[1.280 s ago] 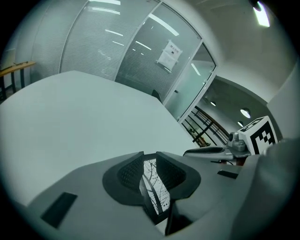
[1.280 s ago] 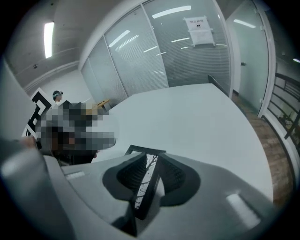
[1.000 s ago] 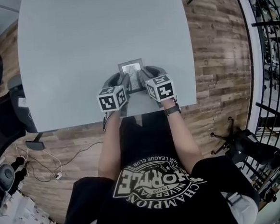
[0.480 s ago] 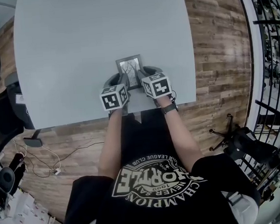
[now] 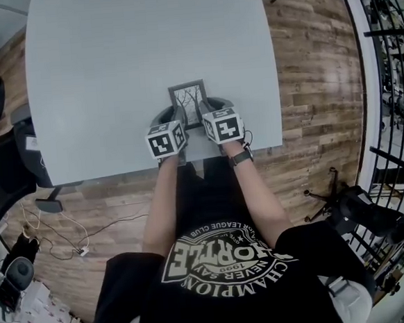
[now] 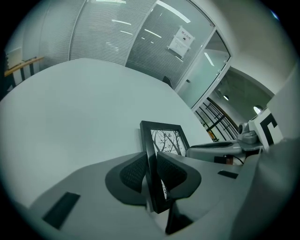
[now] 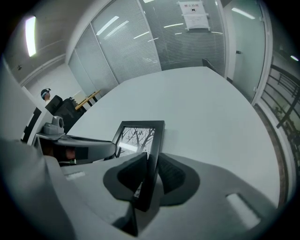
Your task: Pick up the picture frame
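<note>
**A:** Where is the frame?

**B:** The frame [image 5: 188,99] stands on the desk [image 5: 131,51] close to the near edge. Its tree print faces the person. It sits between the two tools, and the desk around it is pale grey.

**A:** What is the left tool doing?

**B:** The left tool [image 5: 178,117] has the frame's left side edge between its jaws. The jaws are closing. In the left gripper view both ribbed pads [image 6: 133,171] lie against the black moulding, one on the front and one on the back. No gap shows on either side, so it has hold of that edge.

**A:** And the right one?

**B:** The right tool [image 5: 204,111] mirrors it on the frame's right side edge. Its jaws are also closing, and both pads meet the moulding at about the same narrow opening as the left.

**A:** Is the frame off the desk?

**B:** I cannot tell. The jaws hide its lower edge in both gripper views, and the marker cubes cover it from above.

**A:** How do the tools sit?

**B:** They are side by side, angled down over the desk's near edge, with the person's forearms behind them.
</note>
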`<state>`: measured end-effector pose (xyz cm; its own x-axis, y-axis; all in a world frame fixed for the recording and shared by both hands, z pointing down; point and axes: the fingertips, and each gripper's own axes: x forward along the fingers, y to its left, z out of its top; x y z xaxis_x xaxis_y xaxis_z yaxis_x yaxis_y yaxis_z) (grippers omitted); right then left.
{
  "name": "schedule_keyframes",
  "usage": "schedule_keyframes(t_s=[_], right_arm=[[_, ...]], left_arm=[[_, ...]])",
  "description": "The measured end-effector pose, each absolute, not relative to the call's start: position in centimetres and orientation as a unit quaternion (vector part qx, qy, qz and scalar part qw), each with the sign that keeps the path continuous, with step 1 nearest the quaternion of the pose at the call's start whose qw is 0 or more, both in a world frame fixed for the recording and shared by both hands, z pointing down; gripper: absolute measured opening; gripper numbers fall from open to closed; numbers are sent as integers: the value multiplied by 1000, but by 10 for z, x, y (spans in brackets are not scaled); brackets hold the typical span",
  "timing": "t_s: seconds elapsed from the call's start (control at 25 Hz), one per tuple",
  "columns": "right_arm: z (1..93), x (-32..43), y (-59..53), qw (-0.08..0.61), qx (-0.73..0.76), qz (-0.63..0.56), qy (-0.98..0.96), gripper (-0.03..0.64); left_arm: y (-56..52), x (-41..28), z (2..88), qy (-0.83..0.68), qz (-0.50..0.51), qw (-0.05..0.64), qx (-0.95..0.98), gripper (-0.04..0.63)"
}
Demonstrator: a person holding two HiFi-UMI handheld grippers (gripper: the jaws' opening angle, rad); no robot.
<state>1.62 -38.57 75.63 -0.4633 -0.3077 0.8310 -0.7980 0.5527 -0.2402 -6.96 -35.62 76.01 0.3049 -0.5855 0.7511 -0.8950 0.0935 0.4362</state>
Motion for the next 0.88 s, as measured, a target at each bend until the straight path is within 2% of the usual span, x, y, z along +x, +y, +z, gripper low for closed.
schedule_keyframes(t_s=[0.2,0.4,0.88], right_arm=[[737,14,-378,373,367,300,-797,71],[697,7,-380,338,388,275,-812,71],[555,0,-364,232,445,213,-838,71]], left_arm=[[-348,-72,743,-569,157,458,665,75],[-354,-81,702,-578,144,408,692,74],[-343,-91,555,-594,101,288,744,74]])
